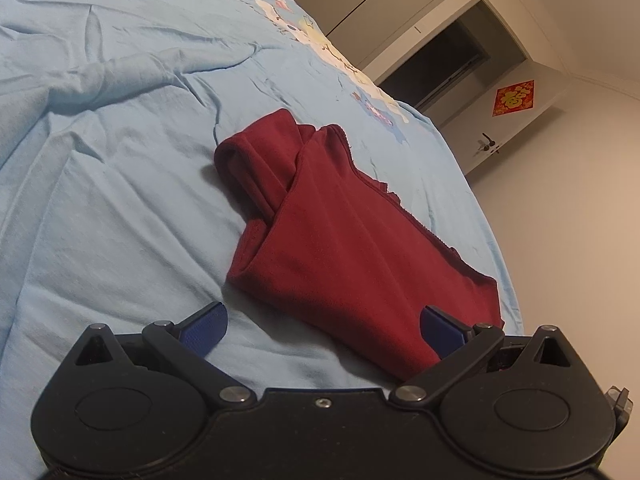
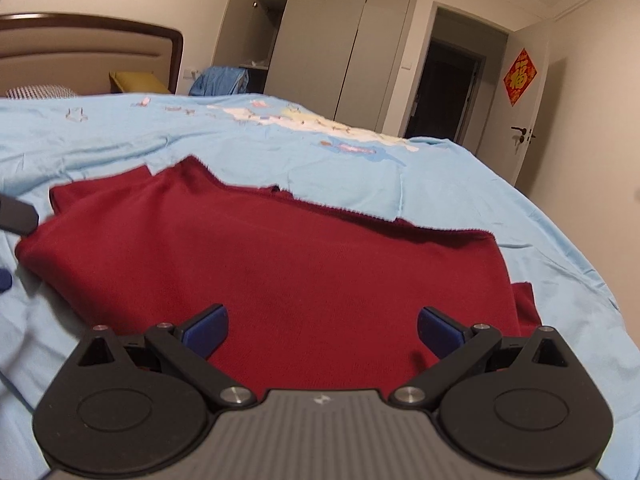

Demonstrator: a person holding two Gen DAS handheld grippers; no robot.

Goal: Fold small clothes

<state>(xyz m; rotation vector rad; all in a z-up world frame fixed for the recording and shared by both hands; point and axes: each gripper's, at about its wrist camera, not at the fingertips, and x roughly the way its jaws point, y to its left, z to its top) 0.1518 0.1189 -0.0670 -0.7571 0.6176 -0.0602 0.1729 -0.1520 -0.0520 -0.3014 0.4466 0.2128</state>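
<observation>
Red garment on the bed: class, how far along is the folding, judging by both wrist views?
Done: the red garment already lies partly folded on the blue sheet, with layers doubled at its far end. In hand: nothing; the left gripper and right gripper are both open. Left: any final fold, if more are wanted.

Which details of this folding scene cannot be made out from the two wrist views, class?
- Red garment: near edge hidden behind the left gripper, left wrist view.
- Right gripper: its body covers the garment's near hem.
- Open wardrobe: contents too small, right wrist view.
</observation>
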